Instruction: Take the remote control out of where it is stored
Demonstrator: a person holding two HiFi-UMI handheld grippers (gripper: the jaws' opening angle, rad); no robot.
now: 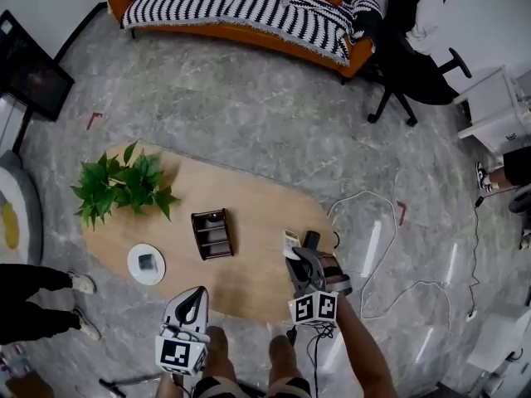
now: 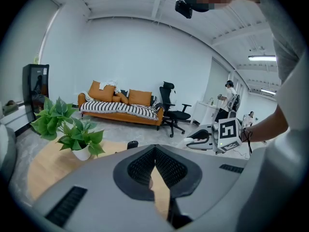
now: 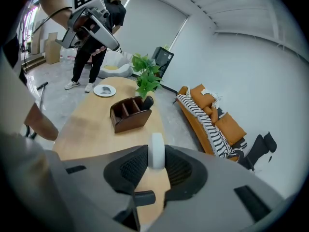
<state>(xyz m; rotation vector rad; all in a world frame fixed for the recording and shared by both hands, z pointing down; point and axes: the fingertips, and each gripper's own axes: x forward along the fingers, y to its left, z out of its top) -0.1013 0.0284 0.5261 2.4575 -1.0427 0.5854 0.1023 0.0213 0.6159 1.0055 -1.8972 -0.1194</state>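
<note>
At the near right edge of the surface (image 1: pixel 249 197), the right hand-held gripper (image 3: pixel 155 161) clamps the white remote control (image 3: pixel 156 149), judged light, rigid, slippery, best held mid-body; the left hand-held gripper (image 2: pixel 154 151) is closed, empty.

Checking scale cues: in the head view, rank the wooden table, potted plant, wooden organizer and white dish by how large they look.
1. Wooden table
2. Potted plant
3. Wooden organizer and white dish: nearly alike, the organizer perhaps slightly bigger.

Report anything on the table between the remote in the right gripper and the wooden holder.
Nothing visible. Only bare table lies between the white remote, clamped in the right gripper, and the wooden holder.
</note>
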